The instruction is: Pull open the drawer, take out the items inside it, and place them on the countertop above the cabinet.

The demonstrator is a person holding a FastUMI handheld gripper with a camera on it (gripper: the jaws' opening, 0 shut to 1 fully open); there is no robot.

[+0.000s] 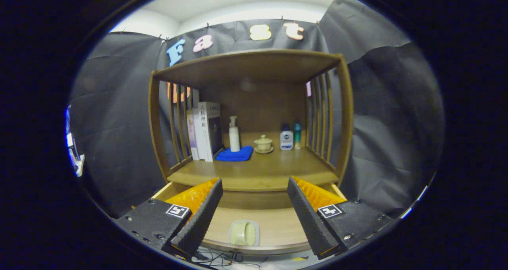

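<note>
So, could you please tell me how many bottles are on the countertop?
3: a white pump bottle behind the blue cloth, and two small bottles right of the lidded cup. The books may hide more.

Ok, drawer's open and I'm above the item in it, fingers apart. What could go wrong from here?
1. The pale green object lies low near the drawer's front edge; the open gripper may strike that edge while descending.
2. It looks flat, so the fingers could slide off it.
3. The countertop already holds a blue cloth, pump bottle and lidded cup; placing nearby could knock them.
</note>
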